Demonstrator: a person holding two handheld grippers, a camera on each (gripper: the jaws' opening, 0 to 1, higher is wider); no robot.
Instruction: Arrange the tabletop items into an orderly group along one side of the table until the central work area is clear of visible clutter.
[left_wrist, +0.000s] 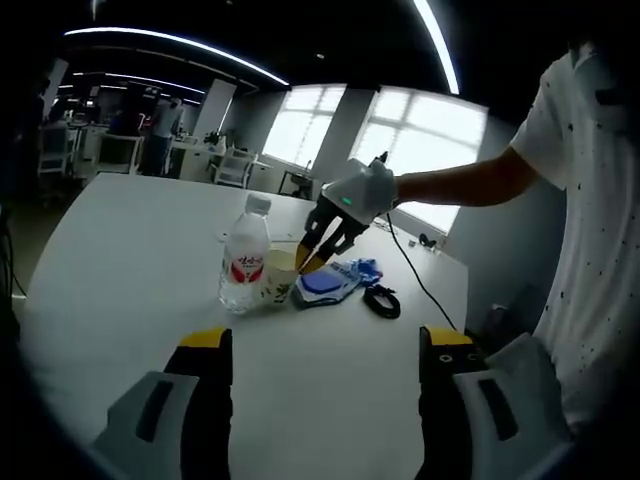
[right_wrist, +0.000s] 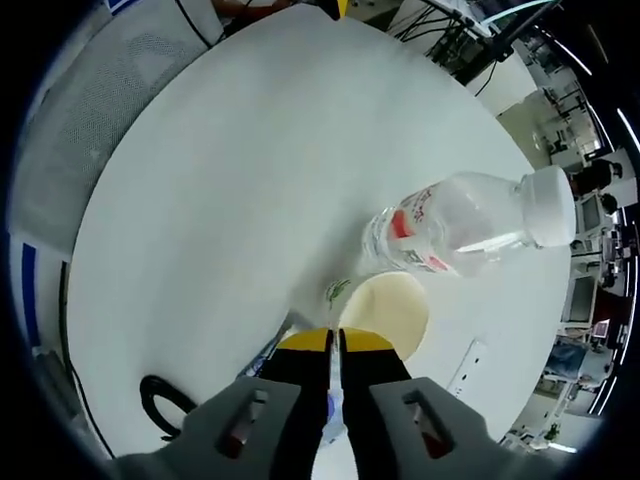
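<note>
A clear water bottle with a red label and white cap stands mid-table, and a paper cup stands touching its right side. My right gripper, held by a gloved hand, reaches down to the cup's right rim. In the right gripper view the bottle and cup lie just ahead. The right gripper is closed on the cup's rim, one jaw inside and one outside. My left gripper hangs open over bare table in front, holding nothing.
A blue and white pouch lies right of the cup, with a black cable loop beyond it, also seen as the cable loop. A person in a white shirt stands at the right. The white table stretches bare to the left.
</note>
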